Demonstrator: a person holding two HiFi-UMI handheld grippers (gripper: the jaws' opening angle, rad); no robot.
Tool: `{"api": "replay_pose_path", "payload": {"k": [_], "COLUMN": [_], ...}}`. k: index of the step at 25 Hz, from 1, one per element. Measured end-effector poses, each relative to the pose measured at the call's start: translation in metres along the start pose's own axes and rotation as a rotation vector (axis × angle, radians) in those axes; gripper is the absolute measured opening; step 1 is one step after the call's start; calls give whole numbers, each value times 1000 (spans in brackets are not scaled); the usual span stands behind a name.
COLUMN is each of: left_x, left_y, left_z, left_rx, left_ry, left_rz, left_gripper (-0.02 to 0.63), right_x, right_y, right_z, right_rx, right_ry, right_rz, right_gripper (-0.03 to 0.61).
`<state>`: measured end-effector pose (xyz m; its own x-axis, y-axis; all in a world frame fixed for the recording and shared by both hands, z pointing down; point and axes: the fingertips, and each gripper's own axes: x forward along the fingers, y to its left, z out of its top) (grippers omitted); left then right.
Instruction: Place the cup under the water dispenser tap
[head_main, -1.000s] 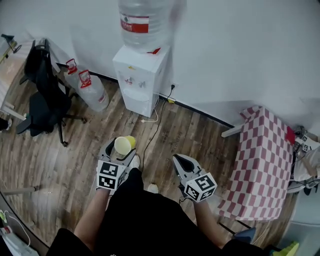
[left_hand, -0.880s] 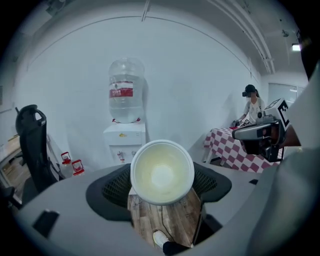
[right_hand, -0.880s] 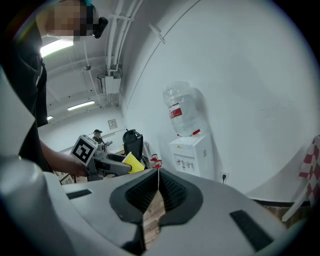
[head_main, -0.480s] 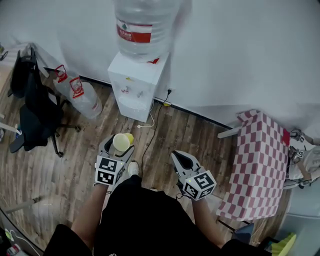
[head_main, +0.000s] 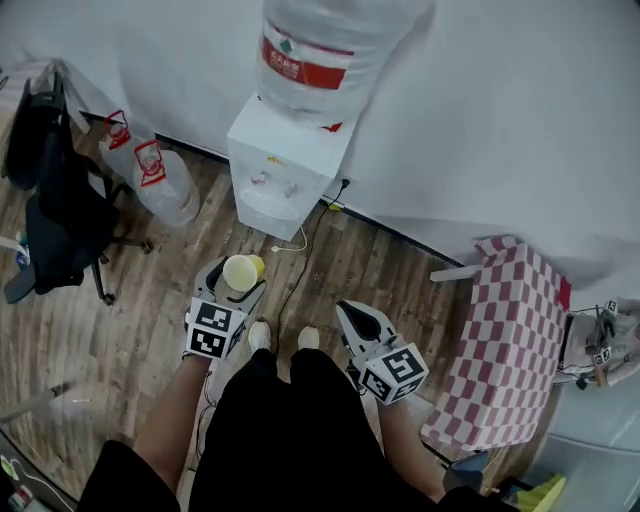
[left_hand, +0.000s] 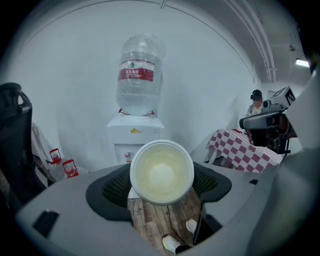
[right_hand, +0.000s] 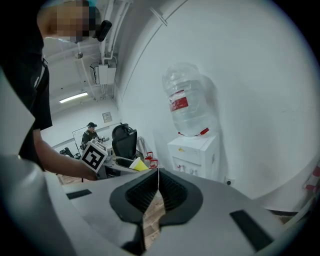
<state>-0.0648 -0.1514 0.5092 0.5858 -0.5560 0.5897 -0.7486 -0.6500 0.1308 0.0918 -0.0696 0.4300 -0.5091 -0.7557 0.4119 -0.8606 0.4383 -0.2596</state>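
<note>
A pale yellow paper cup is held in my left gripper, jaws shut on its sides. In the left gripper view the cup lies with its empty mouth toward the camera. The white water dispenser stands against the wall ahead, with a big clear bottle on top and small taps on its front. The dispenser is still some way beyond the cup. My right gripper is shut and empty, its jaws touching, to the right of the cup.
Two spare water bottles lean on the wall left of the dispenser. A black office chair stands further left. A red-checked table is at the right. A power cord runs over the wood floor. A person is far off.
The dispenser and its bottle look larger and nearer. Both grippers have shifted a little toward it, and my shoes now show between them. The hold on the cup is unchanged.
</note>
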Motion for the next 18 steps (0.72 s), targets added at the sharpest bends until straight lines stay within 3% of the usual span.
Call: {"api": "replay_pose_path", "payload": {"k": [10,18], "left_x": [65,164], "left_y": [34,91], "left_z": [-14,-61], "left_rx": [-35,-109], "left_ry": [36,75], "left_rz": [49,134], "left_gripper": [374,374], "right_x": [80,181], "right_y": [-39,-67], "right_z": [-12,-39], "right_rx": [-88,-185], "right_ry": [95,131], "right_rz": [83,241], "right_gripper": [23,23]}}
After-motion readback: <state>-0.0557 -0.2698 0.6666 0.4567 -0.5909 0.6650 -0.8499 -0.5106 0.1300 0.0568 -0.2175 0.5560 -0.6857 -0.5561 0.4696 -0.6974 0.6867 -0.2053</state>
